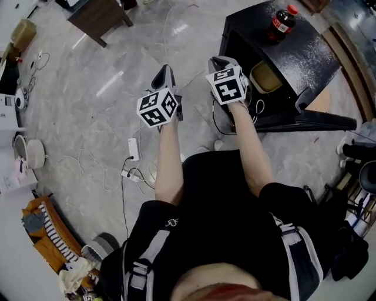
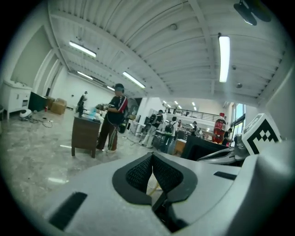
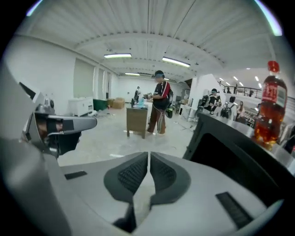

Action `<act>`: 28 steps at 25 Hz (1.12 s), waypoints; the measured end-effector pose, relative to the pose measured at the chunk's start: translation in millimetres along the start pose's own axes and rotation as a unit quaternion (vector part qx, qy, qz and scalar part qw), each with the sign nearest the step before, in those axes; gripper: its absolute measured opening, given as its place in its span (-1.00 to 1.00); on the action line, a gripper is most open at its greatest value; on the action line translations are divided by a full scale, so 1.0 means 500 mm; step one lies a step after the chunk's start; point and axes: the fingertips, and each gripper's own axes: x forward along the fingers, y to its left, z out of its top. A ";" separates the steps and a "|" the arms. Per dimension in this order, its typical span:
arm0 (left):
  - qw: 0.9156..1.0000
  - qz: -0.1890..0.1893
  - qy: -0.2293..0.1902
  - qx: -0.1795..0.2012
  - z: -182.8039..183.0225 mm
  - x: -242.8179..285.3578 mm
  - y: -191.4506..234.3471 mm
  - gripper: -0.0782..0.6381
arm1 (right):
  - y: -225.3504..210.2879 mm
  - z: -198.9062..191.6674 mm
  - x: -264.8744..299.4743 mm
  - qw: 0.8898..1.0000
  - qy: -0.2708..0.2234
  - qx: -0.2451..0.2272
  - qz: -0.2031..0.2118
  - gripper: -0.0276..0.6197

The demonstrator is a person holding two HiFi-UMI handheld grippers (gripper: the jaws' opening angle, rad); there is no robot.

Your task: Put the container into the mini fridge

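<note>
The black mini fridge (image 1: 294, 47) stands at the upper right with its door (image 1: 305, 120) swung open. A yellowish container (image 1: 265, 77) sits in its open front. A red-capped cola bottle (image 1: 282, 20) stands on top; it also shows in the right gripper view (image 3: 269, 110). My left gripper (image 1: 167, 70) is held over the floor left of the fridge, jaws closed with nothing between them (image 2: 152, 159). My right gripper (image 1: 220, 60) is close to the fridge's left side, also shut and empty (image 3: 148, 159).
A brown wooden table (image 1: 97, 14) stands at the far left, with a person (image 3: 159, 108) beside it. A power strip and cables (image 1: 134, 150) lie on the marble floor. Clutter and boxes (image 1: 47, 229) line the left edge.
</note>
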 end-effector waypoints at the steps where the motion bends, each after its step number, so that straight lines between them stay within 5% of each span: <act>1: 1.000 0.016 -0.008 -0.001 0.010 -0.018 0.023 -0.76 | 0.018 0.015 0.009 0.999 -0.014 0.019 0.021 -0.85; 4: 0.997 0.065 -0.033 -0.004 0.046 -0.074 0.091 -0.76 | 0.079 0.071 0.033 0.992 -0.056 0.071 0.083 -0.85; 8: 0.987 0.140 -0.074 0.002 0.105 -0.165 0.178 -0.76 | 0.179 0.175 0.063 0.979 -0.115 0.076 0.149 -0.85; 16: 0.962 0.242 -0.122 0.027 0.183 -0.317 0.266 -0.76 | 0.295 0.300 0.029 0.944 -0.243 0.075 0.211 -0.88; 20: 0.956 0.261 -0.125 0.053 0.202 -0.330 0.264 -0.76 | 0.310 0.322 0.017 0.940 -0.257 0.048 0.221 -0.88; 28: 0.957 0.252 -0.126 0.071 0.218 -0.301 0.241 -0.76 | 0.292 0.340 0.012 0.937 -0.271 0.034 0.215 -0.88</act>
